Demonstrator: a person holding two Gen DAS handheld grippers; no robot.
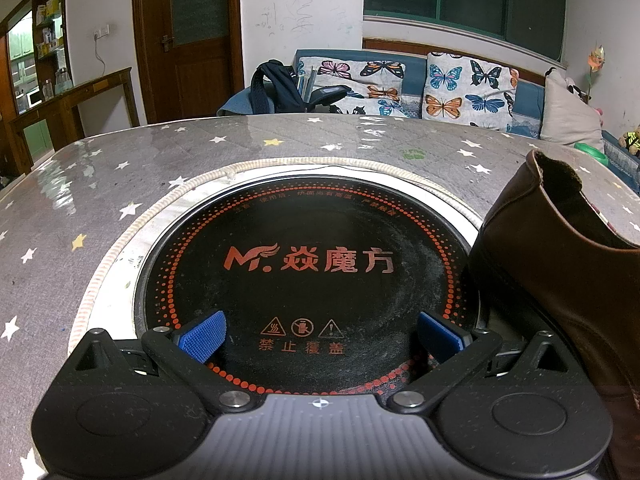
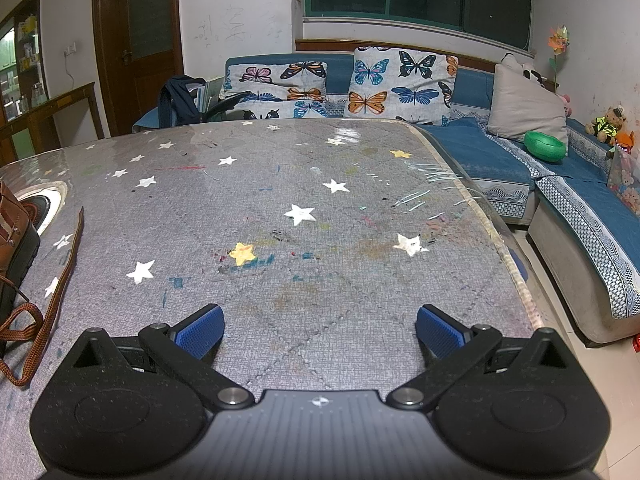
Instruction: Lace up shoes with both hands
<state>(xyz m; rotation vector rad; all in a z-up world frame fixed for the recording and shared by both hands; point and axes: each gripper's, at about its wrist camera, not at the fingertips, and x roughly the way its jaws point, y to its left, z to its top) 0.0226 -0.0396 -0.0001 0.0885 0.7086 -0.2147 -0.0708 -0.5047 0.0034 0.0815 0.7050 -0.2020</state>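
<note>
I saw the lace [image 2: 48, 304] lying left of my right gripper [image 2: 320, 334], running fwd-back; shoe [image 1: 560, 264] sat right of left gripper [image 1: 320, 336] (both spread, empty).

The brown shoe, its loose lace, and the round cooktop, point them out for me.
brown shoe [image 1: 560, 264], left wrist view, leather heel side.
loose lace [image 2: 64, 276], right wrist view, flat strand on the table.
round cooktop [image 1: 304, 220], left wrist view, black glass.

Shoe and lace lying on the table
The shoe [image 1: 568, 280] is sitting right of the hotplate [image 1: 308, 276]; its lace [image 2: 52, 292] is trailing over the table [image 2: 320, 200] beside it.
</note>
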